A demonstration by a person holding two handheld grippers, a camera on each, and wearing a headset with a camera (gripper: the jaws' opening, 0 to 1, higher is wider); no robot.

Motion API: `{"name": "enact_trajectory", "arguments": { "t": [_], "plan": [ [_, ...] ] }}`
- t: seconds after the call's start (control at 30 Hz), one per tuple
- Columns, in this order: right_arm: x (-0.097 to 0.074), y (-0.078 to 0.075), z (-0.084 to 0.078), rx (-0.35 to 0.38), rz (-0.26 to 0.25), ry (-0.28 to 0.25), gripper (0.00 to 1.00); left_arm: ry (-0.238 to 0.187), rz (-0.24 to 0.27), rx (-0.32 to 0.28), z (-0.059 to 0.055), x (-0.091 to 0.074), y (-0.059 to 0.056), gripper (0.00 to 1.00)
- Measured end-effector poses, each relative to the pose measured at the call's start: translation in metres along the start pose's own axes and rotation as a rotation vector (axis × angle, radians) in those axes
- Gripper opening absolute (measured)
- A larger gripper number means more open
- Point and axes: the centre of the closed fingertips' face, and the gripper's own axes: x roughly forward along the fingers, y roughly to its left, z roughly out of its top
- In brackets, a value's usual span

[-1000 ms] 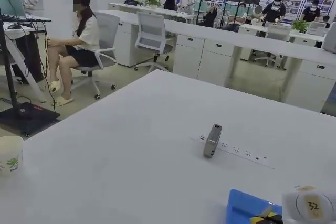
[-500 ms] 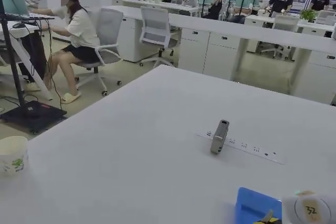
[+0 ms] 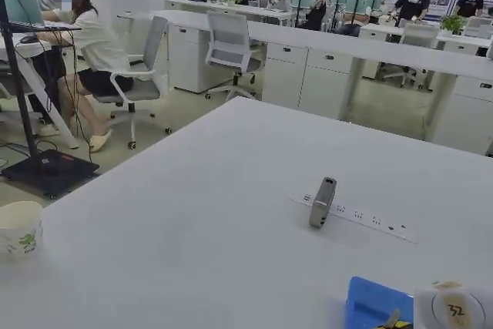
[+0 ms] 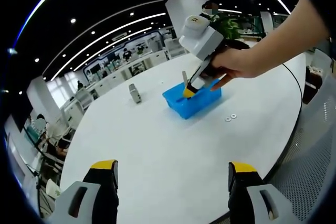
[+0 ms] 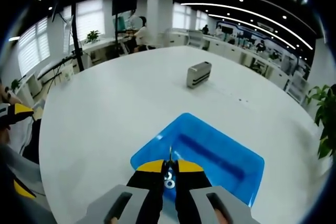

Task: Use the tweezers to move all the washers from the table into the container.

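Fingers [image 4: 104, 167] of your left gripper [image 4: 172, 172] are standing wide apart and holding nothing. Those of your right gripper [image 5: 170, 167] are pressing almost together on the tweezers [image 5: 170, 156], whose thin tip is pointing out over the blue container [image 5: 220, 156]. Whether that tip is carrying a washer cannot be told.

Your bench [image 3: 192, 229] is lying broad, white and smooth, so a nudged part is likely to slide. The container is sitting open-topped on it, beneath the right gripper. Two washers [image 4: 229, 117] are lying flat and close together, just beside the container, between it and the bench edge. They are looking thin, light, stiff and probably slippery. You are likely best pinching one across its rim, or with one prong through the hole, since the flat faces are offering little purchase.

Farther out, a recessed socket strip [image 3: 370, 223] is running across the bench. A grey block [image 3: 323, 202] is standing at its end, and a paper cup [image 3: 18, 229] is sitting well apart at the left. None is blocking the short path from washers to container.
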Motion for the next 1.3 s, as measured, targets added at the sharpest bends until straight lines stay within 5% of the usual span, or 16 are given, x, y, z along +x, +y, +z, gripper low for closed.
{"name": "enact_trajectory", "arguments": {
  "t": [0.43,0.8,1.3],
  "plan": [
    [-0.023,-0.004,0.018,0.014,-0.011,-0.063,0.03,-0.006,0.006,-0.001,0.0,0.0,0.001,0.88],
    [-0.066,0.0,0.033,0.017,-0.022,-0.148,0.03,-0.009,0.01,0.002,0.001,-0.001,0.001,0.88],
    [-0.094,0.009,0.007,0.072,-0.036,-0.16,0.03,-0.03,0.012,-0.006,0.005,-0.003,0.003,0.88]
  ]
}}
